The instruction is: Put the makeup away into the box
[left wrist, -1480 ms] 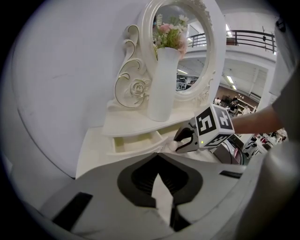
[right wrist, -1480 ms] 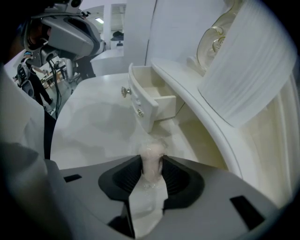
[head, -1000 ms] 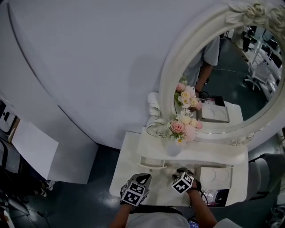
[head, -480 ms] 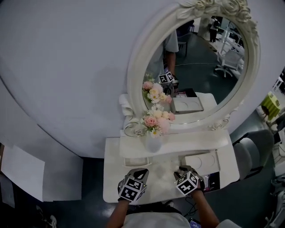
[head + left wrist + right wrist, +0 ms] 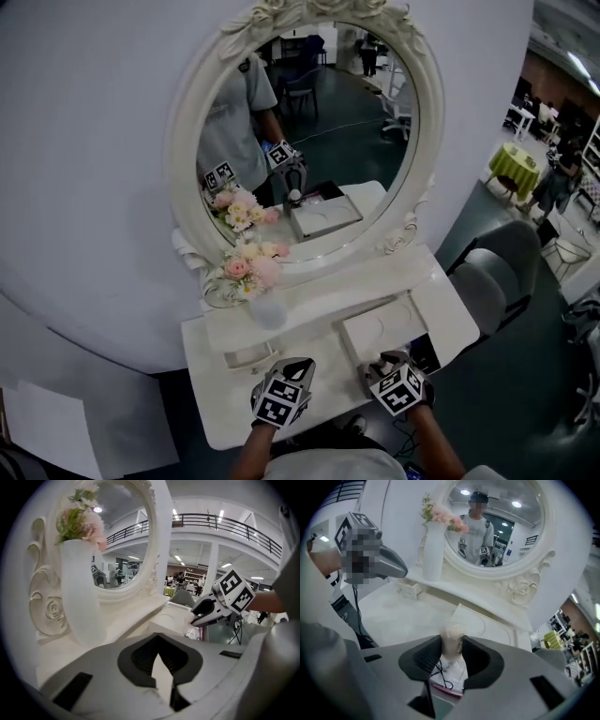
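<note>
A white vanity table point(image 5: 225, 412) carries a shut white box point(image 5: 380, 328) on its right side. My right gripper point(image 5: 384, 361) hovers just in front of that box, shut on a small cream makeup bottle point(image 5: 452, 639) with a clear top, held upright between the pads of my right gripper point(image 5: 452, 651). The box point(image 5: 487, 625) lies straight beyond the bottle. My left gripper point(image 5: 298, 367) is over the table's front middle; the jaws of my left gripper point(image 5: 158, 656) meet at the tips with nothing in them. The left gripper view also shows the right gripper point(image 5: 211, 613) beside the box point(image 5: 176, 616).
An oval framed mirror point(image 5: 300, 141) stands at the back with a white vase of flowers point(image 5: 267, 309) before it. A small drawer point(image 5: 248, 354) sits under the shelf at the left. A dark open compartment point(image 5: 424, 352) adjoins the box. A grey chair point(image 5: 497, 272) stands at the right.
The head view has swung, so the table now sits further left. My right gripper has come from left of the box to right in front of it. The left gripper has shifted along with it.
</note>
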